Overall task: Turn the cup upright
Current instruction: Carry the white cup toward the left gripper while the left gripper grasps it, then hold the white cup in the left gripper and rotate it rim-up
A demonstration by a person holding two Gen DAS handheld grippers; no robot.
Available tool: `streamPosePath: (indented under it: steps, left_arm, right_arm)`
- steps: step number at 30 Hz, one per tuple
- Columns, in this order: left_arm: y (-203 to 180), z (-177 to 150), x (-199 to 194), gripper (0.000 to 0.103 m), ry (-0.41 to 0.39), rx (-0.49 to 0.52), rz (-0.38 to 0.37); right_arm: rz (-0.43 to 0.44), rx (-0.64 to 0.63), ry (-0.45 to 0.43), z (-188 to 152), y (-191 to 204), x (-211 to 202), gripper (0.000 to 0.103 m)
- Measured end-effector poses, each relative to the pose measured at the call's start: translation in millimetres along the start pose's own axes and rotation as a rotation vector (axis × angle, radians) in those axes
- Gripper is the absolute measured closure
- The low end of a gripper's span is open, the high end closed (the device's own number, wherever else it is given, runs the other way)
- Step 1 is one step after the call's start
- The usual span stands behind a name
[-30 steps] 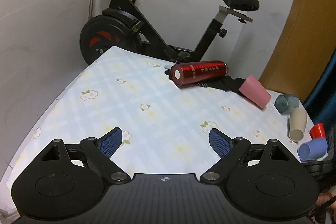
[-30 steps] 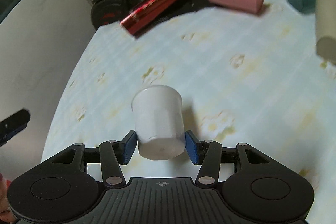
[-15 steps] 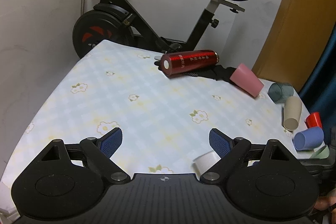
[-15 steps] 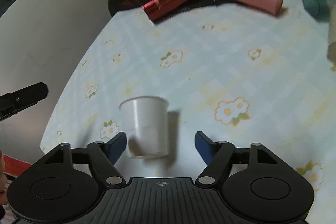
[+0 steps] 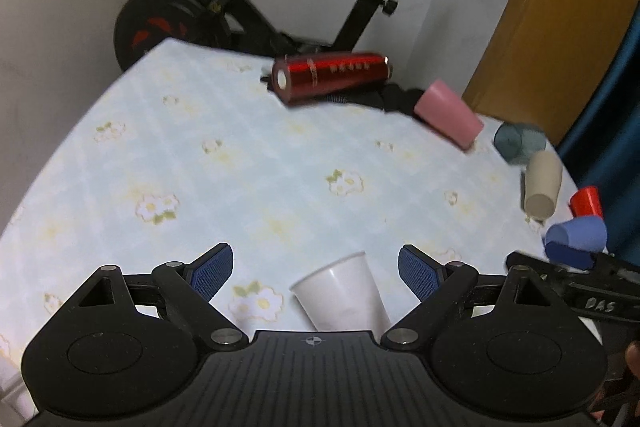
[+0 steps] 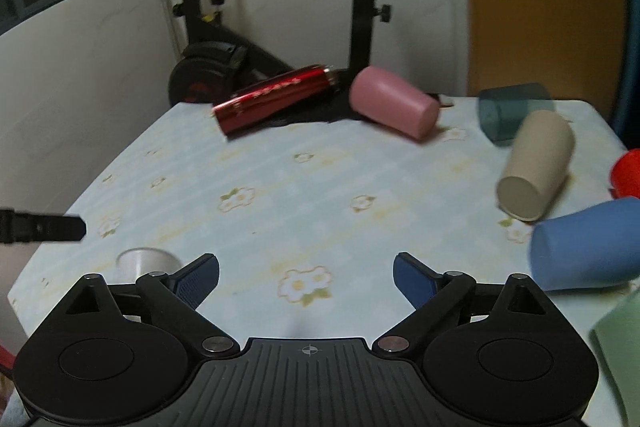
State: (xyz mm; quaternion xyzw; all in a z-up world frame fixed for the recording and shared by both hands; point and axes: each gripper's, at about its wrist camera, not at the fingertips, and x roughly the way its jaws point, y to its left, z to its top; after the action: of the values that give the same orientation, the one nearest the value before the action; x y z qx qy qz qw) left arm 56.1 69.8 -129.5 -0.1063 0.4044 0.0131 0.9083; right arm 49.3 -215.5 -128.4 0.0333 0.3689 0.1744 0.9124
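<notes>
A white cup (image 5: 344,293) stands upright on the floral tablecloth, mouth up, between and just behind the open fingers of my left gripper (image 5: 316,269), untouched. In the right wrist view its rim (image 6: 142,261) shows at the lower left, beside the left finger. My right gripper (image 6: 306,275) is open and empty, with bare cloth between its fingers. Several cups lie on their sides at the right: pink (image 6: 394,107), teal (image 6: 514,113), beige (image 6: 534,169), blue (image 6: 588,245) and red (image 6: 628,171).
A red metal bottle (image 5: 330,77) lies on its side at the table's far edge on a black item. An exercise bike (image 5: 240,7) stands behind the table by the white wall. A green cup (image 6: 620,355) is at the right wrist view's lower right edge.
My right gripper opened, let go of the white cup standing upright and swung right, away from it. My left gripper moved so the cup now sits between its fingers.
</notes>
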Motion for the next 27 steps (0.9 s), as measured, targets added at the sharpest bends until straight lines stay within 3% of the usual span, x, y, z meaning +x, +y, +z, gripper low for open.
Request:
streamPosePath:
  steps: [7,12,17,27]
  left_arm:
    - [1.6,0.1,30.3,0.012,0.092,-0.068,-0.031]
    - [1.5,-2.1,42.5,0.012,0.128,-0.062,0.0]
    - [10.8,-7.3,49.9,0.023,0.151,-0.103,-0.002]
    - [17.5,-16.4,56.6,0.032,0.17,-0.122,-0.006]
  right_arm:
    - [-0.037,-0.005,-0.019,-1.6,0.5,-6.3,0.011]
    - [-0.04,-0.01,-0.025,-0.1,3.7,-8.6,0.011]
    - [-0.034,0.002,-0.028,1.1,3.2,-8.1,0.011]
    - [-0.023,0.011,-0.027,1.3,3.7,-8.4,0.011]
